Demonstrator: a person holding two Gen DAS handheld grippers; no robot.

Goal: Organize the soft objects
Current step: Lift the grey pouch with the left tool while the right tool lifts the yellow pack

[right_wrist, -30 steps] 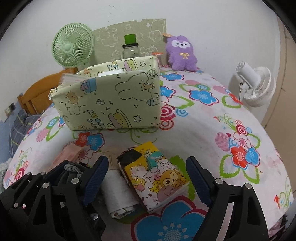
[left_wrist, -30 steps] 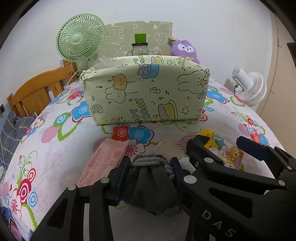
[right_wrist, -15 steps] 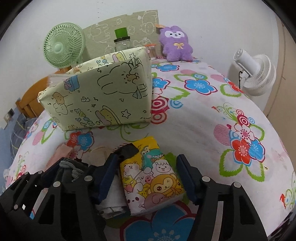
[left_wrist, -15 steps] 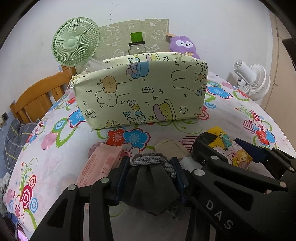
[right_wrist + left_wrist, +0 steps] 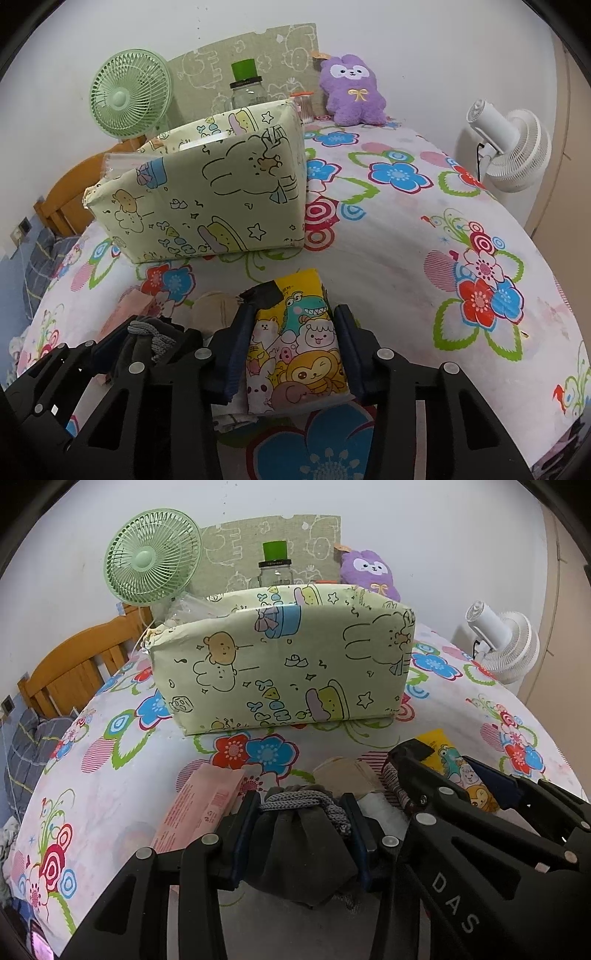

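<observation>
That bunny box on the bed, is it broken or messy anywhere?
Yes, a bit. The box has a torn, crumpled top left corner, and a clear plastic bag sticks out over its rim there. Otherwise it stands upright on the flowered sheet.

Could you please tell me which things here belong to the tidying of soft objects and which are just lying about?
Part of the job:
- dark drawstring pouch, in the left claw
- cartoon tissue pack, between the right claw's closing jaws
- patterned storage box
- pink packet

Lying about:
- green fan
- white fan
- glass jar
- purple plush
</observation>
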